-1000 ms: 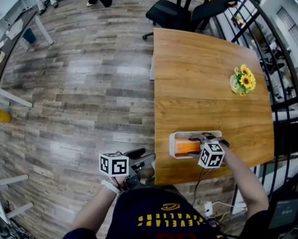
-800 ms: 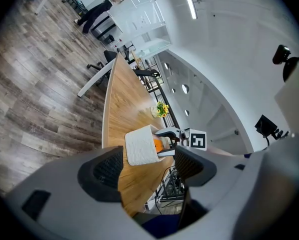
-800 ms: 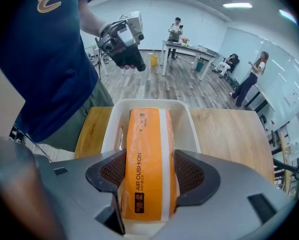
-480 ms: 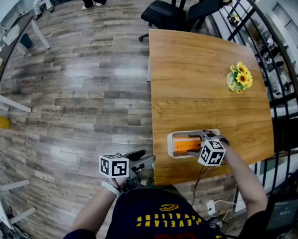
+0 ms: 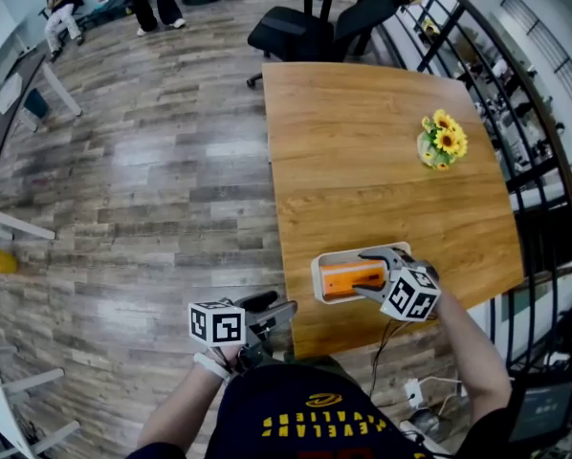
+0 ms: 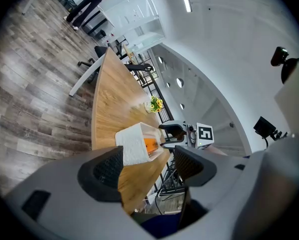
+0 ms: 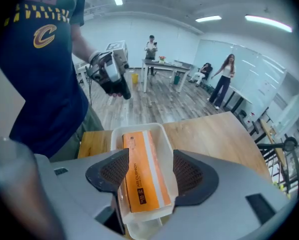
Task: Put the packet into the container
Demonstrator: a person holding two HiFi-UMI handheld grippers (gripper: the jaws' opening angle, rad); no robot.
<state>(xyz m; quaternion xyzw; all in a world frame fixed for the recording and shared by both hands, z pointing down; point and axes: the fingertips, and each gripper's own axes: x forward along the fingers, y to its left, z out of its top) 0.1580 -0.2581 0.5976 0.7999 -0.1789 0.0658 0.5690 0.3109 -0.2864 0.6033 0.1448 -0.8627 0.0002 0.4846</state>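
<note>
An orange packet lies flat inside the white container near the table's front edge. My right gripper hangs just over it, jaws spread to either side of the packet with gaps showing, so the pads do not press it. My left gripper is held off the table's front left corner, open and empty. In the left gripper view the container and the right gripper show beyond the open left gripper.
A wooden table carries a pot of yellow flowers at its far right. A black office chair stands behind the table. A black railing runs along the right. People stand far back on the wood floor.
The head view has swung, so the table sits more to the left in the picture. The right gripper stays over the container with the packet lying in it. The left gripper has barely moved.
</note>
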